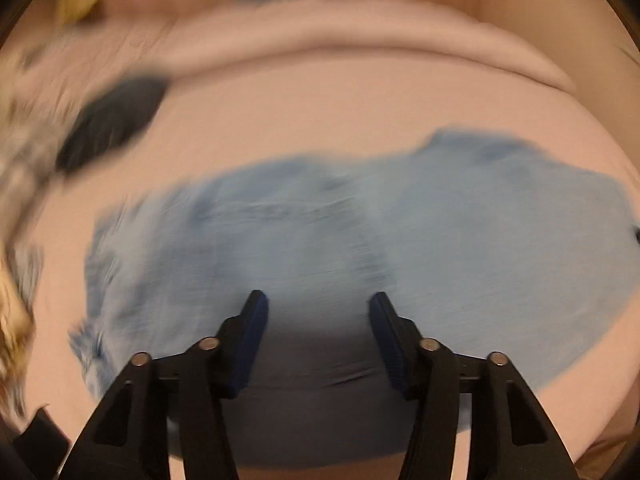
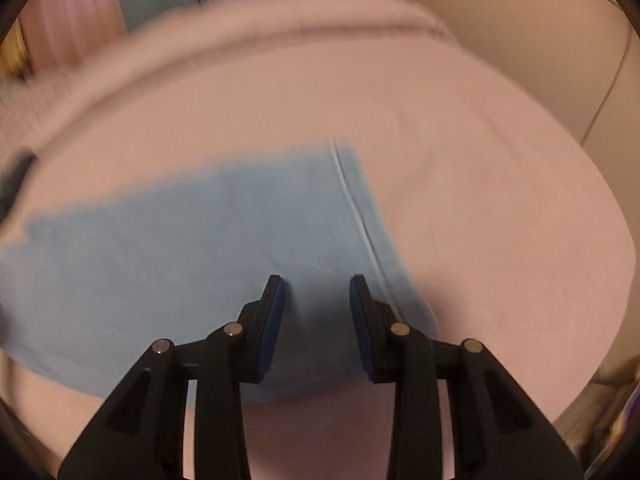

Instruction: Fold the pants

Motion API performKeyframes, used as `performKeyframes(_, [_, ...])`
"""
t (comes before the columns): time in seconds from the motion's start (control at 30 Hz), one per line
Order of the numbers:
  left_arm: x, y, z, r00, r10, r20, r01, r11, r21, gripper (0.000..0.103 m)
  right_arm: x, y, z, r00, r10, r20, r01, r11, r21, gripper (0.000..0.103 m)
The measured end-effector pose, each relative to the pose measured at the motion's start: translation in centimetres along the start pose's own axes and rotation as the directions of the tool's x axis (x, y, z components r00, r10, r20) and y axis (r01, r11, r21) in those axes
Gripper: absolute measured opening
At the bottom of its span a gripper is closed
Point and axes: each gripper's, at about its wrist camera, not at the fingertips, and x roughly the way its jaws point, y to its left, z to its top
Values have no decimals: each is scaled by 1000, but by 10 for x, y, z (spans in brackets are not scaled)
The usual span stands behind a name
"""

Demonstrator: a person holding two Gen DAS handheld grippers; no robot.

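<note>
– Where are the light blue cloth pants [image 1: 360, 232]?

– Flat on the pink bed sheet [image 1: 320, 104]. They run long from left to right, just past both tools.

– Which tool is closer to an end?

– I think the right gripper [image 2: 317, 284]. It hangs by the hemmed right edge. The left gripper [image 1: 318, 300] hangs over the middle.

– Are they holding anything?

– No. Both sets of jaws are apart.
</note>
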Motion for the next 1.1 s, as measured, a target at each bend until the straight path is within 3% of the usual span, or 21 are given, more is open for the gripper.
performKeyframes(0.03, [-7, 13, -5, 997, -59, 49, 61, 997, -50, 46, -3, 0, 2, 1000, -6, -11, 6, 1000, -2, 31])
performKeyframes(0.1, [-18, 19, -7, 996, -66, 52, 69, 996, -62, 46, -9, 4, 11, 996, -49, -78, 48, 999, -11, 31])
performKeyframes(0.17, [-31, 23, -9, 994, -78, 82, 84, 994, -75, 46, -20, 25, 27, 993, -95, -69, 92, 994, -53, 37])
performKeyframes(0.23, [-47, 28, -9, 985, -106, 134, 117, 990, -80, 46, -33, 59, 44, 1000, 11, -25, -14, 992, -121, 37])
performKeyframes(0.3, [-59, 32, -3, 976, -108, 187, 121, 991, -60, 47, -32, 101, 59, 982, 181, -52, -187, 967, -175, 39])
performKeyframes(0.37, [-65, 37, 6, 969, -77, 235, 87, 996, -33, 48, -24, 152, 79, 932, 346, -108, -361, 909, -209, 38])
performKeyframes(0.47, [-55, 51, 20, 972, -13, 236, 22, 999, -33, 48, 3, 241, 114, 817, 528, -232, -572, 793, -208, 36])
performKeyframes(0.53, [-45, 61, 26, 976, 3, 220, 8, 999, -52, 48, 28, 287, 133, 777, 549, -308, -619, 755, -215, 39])
performKeyframes(0.6, [-32, 71, 23, 984, 13, 180, -3, 998, -58, 48, 55, 326, 146, 750, 532, -394, -635, 746, -201, 39])
performKeyframes(0.67, [-27, 71, 13, 987, 21, 160, -16, 999, -36, 48, 75, 356, 145, 700, 496, -515, -655, 733, -183, 38])
performKeyframes(0.7, [-27, 71, 7, 987, 29, 160, -26, 999, -20, 48, 80, 364, 136, 685, 468, -559, -651, 737, -181, 39])
performKeyframes(0.77, [-26, 69, -2, 985, 38, 170, -39, 999, 5, 48, 95, 381, 129, 632, 409, -658, -660, 730, -181, 39])
performKeyframes(0.8, [-24, 68, -5, 984, 47, 174, -50, 999, 15, 47, 93, 382, 116, 616, 391, -683, -661, 729, -178, 39])
performKeyframes(0.87, [-25, 68, -8, 983, 61, 172, -67, 997, 26, 43, 100, 391, 110, 550, 399, -733, -686, 716, -126, 28])
performKeyframes(0.9, [-25, 69, -10, 983, 67, 172, -72, 997, 25, 41, 97, 389, 114, 562, 398, -725, -686, 714, -140, 12])
performKeyframes(0.93, [-25, 71, -12, 983, 65, 173, -69, 997, 21, 40, 91, 391, 116, 579, 407, -706, -696, 697, -169, 11])
performKeyframes(1.0, [-24, 74, -20, 982, 75, 176, -79, 997, 17, 34, 89, 387, 123, 588, 436, -681, -707, 686, -171, 9])
performKeyframes(1.1, [-24, 68, -22, 978, 101, 185, -109, 993, 35, 34, 106, 382, 120, 594, 450, -667, -686, 716, -128, 8])
